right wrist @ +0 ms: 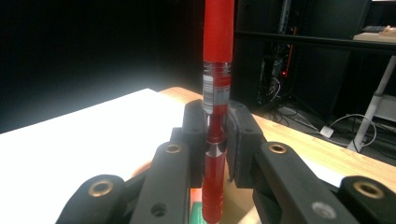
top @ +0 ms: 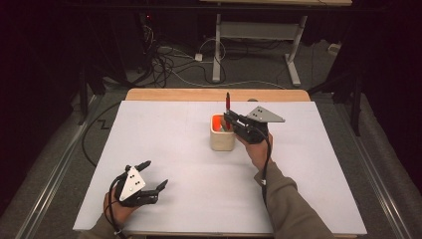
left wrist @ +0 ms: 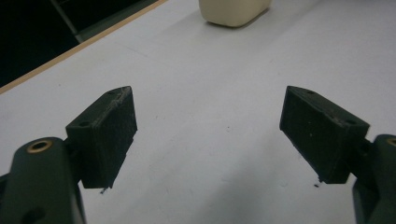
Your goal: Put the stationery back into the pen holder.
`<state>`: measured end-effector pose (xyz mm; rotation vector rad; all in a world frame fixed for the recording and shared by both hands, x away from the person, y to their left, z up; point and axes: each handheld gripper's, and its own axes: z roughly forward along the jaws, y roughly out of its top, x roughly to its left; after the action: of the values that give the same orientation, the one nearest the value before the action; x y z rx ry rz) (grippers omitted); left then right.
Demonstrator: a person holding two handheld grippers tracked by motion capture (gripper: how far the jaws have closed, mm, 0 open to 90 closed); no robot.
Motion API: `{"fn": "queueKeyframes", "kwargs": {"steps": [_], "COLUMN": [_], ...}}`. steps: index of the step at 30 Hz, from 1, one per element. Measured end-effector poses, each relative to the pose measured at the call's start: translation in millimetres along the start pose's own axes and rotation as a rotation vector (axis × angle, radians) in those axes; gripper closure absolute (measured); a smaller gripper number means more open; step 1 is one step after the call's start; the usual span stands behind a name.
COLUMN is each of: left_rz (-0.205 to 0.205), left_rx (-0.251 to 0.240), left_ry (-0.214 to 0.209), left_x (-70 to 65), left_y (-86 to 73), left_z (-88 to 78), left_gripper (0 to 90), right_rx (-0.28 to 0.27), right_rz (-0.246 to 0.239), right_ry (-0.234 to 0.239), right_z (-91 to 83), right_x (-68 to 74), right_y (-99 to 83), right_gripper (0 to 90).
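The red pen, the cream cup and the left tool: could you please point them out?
red pen (right wrist: 218, 32): right gripper view, upper barrel.
cream cup (top: 222, 141): high view, front wall.
left tool (left wrist: 208, 130): left gripper view, midway between fingertips.

Black tongs (top: 154, 175), grey plates, olive sleeves (top: 291, 206)

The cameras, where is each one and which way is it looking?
High view: sits above the person's side, looks forward and down on the table; both forearms, left gripper and right gripper show.
Left gripper view: rides the left gripper, looks across the table toward the cup; its open jaws show.
Right gripper view: rides the right gripper, looks level toward the dark room; its jaws clamp a red pen.
Shared: the high view also shows cup and pen.
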<state>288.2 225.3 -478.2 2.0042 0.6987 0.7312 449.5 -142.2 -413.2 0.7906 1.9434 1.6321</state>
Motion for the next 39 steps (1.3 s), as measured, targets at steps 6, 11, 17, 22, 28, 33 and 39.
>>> {"fn": "queueKeyframes", "kwargs": {"steps": [6, 11, 17, 22, 28, 33, 39], "left_rz": [-0.001, -0.002, 0.001, 0.001, 0.002, 0.003, 0.003], "left_rx": [0.003, 0.002, 0.006, 0.006, 0.011, 0.011, 0.012], "left_ry": [-0.001, -0.003, -0.002, -0.003, -0.004, -0.005, -0.007], "left_x": [-0.3, -0.7, -1.3, -1.5, -2.0, -2.1, -2.1], "left_y": [-0.2, -0.2, -0.2, -0.3, -0.4, -0.5, -0.6], "left_z": [0.9, 1.4, 2.2, 2.5, 3.3, 3.3, 3.5], "left_gripper": [18.5, 18.5, 18.5, 18.5, 18.5, 18.5, 18.5], "right_rx": [0.012, 0.027, 0.04, 0.045, 0.051, 0.057, 0.057], "right_rz": [0.0, 0.002, -0.001, -0.003, -0.004, -0.002, -0.01], "right_ry": [-0.004, -0.005, -0.009, -0.015, -0.023, -0.035, -0.052], "right_z": [-1.7, -2.7, -4.8, -5.2, -5.3, -5.2, -5.8], "right_x": [-0.1, 0.6, 0.8, 0.4, 1.1, 0.9, 0.5], "right_y": [-4.0, -11.0, -13.1, -15.7, -16.0, -16.5, -15.9], "right_gripper": [79.7, 79.6, 79.5, 79.4, 79.3, 78.2, 75.9]}}
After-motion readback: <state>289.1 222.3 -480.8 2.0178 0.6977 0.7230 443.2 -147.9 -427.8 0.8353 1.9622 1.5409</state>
